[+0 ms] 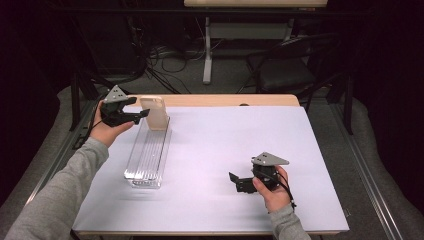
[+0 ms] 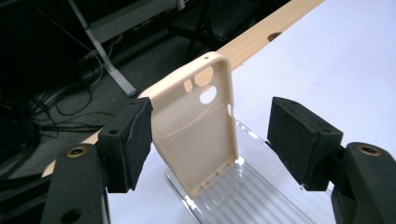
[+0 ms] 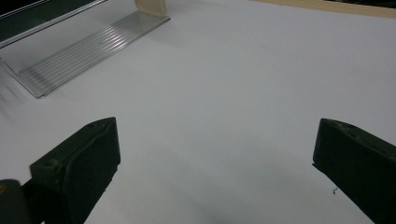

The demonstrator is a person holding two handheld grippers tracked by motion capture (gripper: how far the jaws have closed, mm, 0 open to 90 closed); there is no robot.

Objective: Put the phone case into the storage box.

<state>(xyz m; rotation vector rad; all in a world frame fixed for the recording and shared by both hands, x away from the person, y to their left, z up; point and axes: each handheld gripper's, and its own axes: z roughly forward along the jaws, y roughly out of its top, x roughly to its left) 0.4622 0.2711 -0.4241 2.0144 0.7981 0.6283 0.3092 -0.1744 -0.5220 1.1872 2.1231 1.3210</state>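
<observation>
Phone case (image 2: pixel 196 135): stood upright in the far end of the clear rack (image 1: pixel 147 155) — placement judged done.
Left gripper (image 2: pixel 210 140): jaws parted; one pad beside the case's edge, the other apart — withdrawal left.
Right gripper (image 3: pixel 210 163): jaws wide, nothing held, over the desk (image 1: pixel 225 150).

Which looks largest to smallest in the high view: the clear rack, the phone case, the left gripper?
1. clear rack
2. phone case and left gripper: they look alike in size, so I leave them unranked.
</observation>
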